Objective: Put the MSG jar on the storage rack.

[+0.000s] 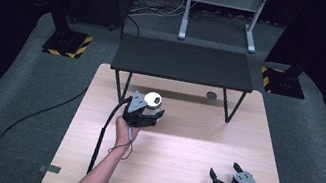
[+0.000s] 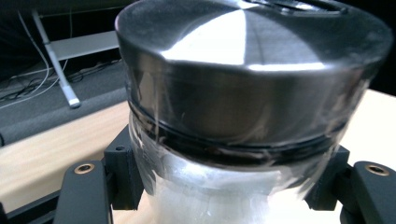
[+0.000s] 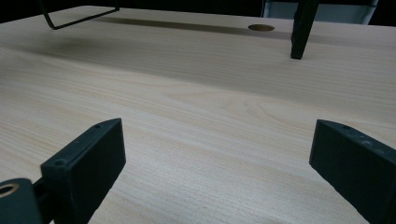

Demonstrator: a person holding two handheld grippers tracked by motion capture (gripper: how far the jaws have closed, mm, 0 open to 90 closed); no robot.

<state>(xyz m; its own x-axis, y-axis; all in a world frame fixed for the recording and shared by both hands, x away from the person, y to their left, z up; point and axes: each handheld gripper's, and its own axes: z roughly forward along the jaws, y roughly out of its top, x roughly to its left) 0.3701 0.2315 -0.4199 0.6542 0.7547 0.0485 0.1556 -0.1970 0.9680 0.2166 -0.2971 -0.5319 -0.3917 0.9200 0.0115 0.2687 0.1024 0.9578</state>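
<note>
High view: one left claw (image 1: 148, 114) is clamped on the single clear jar (image 1: 152, 104) with a metal lid, between its jaws. One right claw (image 1: 223, 176) gapes wide above bare counter (image 1: 191, 152), well apart.

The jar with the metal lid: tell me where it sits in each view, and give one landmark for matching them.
High view: the jar is left of centre, between the left tongs, near the black shelf's left leg.
Left gripper view: close up, centre, gripped below its lid.
Right gripper view: not in it.
Shared landmark: the wooden table.
</note>
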